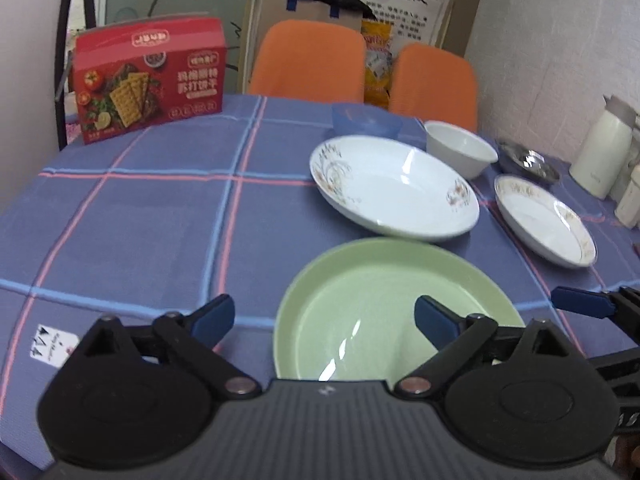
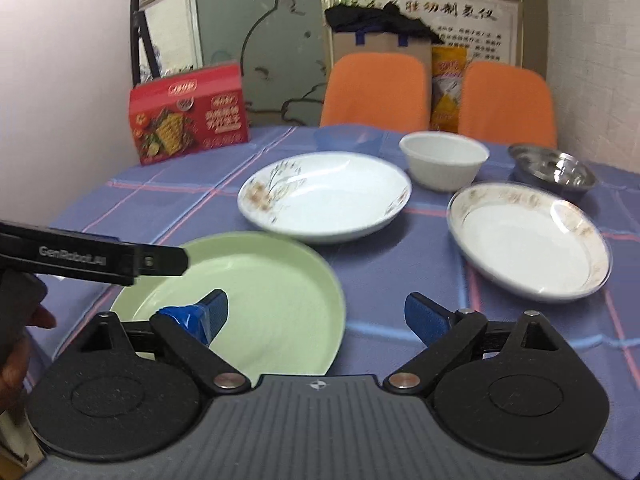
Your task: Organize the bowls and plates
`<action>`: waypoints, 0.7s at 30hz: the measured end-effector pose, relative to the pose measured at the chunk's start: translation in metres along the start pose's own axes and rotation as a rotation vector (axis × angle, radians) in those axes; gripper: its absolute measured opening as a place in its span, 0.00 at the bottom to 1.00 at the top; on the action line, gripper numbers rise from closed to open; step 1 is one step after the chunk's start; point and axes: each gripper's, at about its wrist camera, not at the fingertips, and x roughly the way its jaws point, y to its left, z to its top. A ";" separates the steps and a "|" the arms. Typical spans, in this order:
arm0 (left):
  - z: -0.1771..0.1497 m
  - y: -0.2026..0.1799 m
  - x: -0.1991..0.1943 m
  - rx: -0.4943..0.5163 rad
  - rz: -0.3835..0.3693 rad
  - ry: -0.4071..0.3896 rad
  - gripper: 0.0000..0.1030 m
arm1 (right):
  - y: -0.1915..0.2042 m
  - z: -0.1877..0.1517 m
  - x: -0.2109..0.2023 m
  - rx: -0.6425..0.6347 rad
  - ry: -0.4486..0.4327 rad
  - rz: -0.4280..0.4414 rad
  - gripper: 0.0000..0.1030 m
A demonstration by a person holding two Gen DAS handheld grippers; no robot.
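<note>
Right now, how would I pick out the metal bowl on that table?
On the blue checked tablecloth, look at the far right corner, behind the gold-rimmed plate and right of the white bowl. The metal bowl is the only shiny steel dish.

Soft, even indoor light with a violet cast fills both views, white glare streaking the green plate (image 1: 360, 300) and flowered plate (image 1: 394, 188), motion blur smearing dishes, fisheye bending the bench (image 1: 140, 220) edges, corners dark.

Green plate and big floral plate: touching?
Apart. In the right wrist view, tablecloth shows between the green plate and the floral plate; the left wrist view is ambiguous.
</note>
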 end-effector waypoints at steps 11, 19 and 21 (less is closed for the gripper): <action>0.075 0.011 0.073 -0.029 -0.016 0.013 0.95 | -0.028 0.061 0.101 0.008 0.050 0.009 0.81; 0.104 0.007 0.139 -0.021 -0.003 0.104 0.95 | -0.043 0.066 0.147 0.024 0.131 -0.004 0.81; 0.104 0.006 0.150 -0.015 0.004 0.123 0.95 | -0.044 0.063 0.155 0.029 0.156 0.009 0.81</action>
